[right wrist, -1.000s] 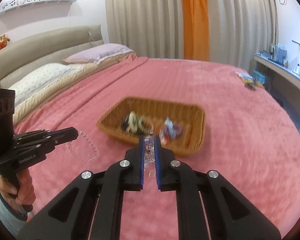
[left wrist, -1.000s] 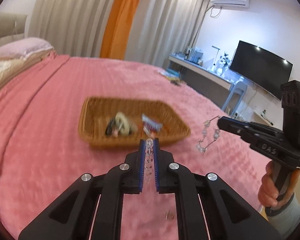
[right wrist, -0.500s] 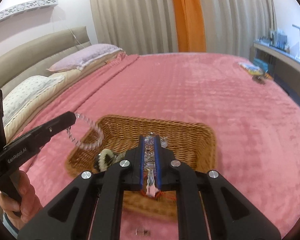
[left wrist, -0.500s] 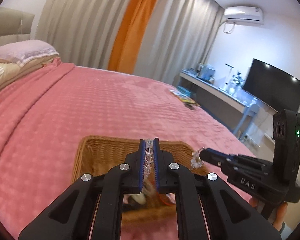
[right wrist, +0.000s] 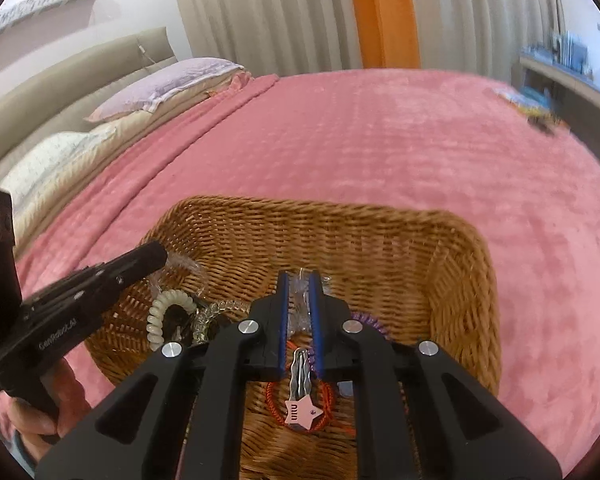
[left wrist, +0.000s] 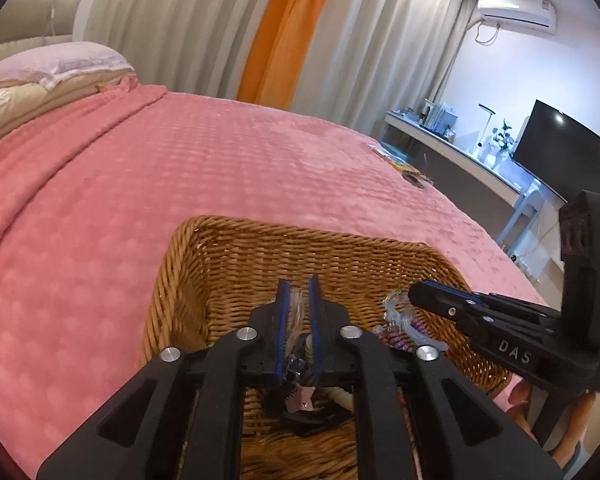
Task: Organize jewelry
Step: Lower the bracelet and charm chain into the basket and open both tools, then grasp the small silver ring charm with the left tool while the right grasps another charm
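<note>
Two hand-held grippers, left (left wrist: pixel 298 300) and right (right wrist: pixel 299 292), each clamped on clear bead bracelet (right wrist: pixel 300 300), over basket (right wrist: pixel 460 280).

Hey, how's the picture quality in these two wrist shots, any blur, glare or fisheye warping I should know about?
Left wrist view: mostly sharp, strong fisheye bending with dark corners; ceiling lights glare off the TV, and the clear bead bracelet between the fingers is smeared. Right wrist view: softer, with motion blur on the wicker basket far rim and the desk; the star hair clip stays crisp.
</note>
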The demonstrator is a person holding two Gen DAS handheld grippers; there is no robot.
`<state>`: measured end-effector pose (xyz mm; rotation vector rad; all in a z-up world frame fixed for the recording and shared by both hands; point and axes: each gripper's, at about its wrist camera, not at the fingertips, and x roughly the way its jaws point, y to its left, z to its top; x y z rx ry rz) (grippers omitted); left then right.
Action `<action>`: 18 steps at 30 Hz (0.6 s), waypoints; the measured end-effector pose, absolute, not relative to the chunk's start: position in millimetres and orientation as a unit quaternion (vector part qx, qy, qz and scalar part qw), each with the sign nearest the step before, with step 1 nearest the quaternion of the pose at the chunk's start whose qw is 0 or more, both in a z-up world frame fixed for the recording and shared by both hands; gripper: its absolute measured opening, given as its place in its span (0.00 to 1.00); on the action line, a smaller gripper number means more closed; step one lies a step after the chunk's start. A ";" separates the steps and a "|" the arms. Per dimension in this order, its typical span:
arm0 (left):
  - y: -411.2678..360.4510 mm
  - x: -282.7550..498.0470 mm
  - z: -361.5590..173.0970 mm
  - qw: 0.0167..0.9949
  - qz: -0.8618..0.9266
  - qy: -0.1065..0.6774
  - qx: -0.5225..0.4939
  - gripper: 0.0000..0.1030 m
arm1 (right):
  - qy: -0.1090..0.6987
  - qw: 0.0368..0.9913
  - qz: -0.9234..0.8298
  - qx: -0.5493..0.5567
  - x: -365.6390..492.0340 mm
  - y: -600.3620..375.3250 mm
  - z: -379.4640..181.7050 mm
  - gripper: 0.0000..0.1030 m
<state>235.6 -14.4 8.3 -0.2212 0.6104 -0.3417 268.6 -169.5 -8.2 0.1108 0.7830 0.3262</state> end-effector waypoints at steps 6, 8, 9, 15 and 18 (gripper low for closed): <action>-8.6 213.8 20.7 0.940 -0.165 0.275 -0.119 0.34 | 0.354 0.916 0.159 0.100 251.0 -195.1 8.1 0.49; -7.9 200.5 24.7 0.941 -0.167 0.269 -0.120 0.34 | 0.345 0.918 0.160 0.109 240.4 -200.7 17.4 0.49; -9.3 194.5 27.6 0.942 -0.167 0.267 -0.115 0.34 | 0.341 0.919 0.161 0.113 233.3 -203.0 21.9 0.49; -16.2 130.4 52.0 0.946 -0.183 0.250 -0.091 0.34 | 0.333 0.924 0.166 0.090 170.9 -205.1 41.0 0.49; -18.4 89.1 50.0 0.945 -0.190 0.253 -0.081 0.34 | 0.337 0.925 0.166 0.055 131.7 -196.2 36.8 0.49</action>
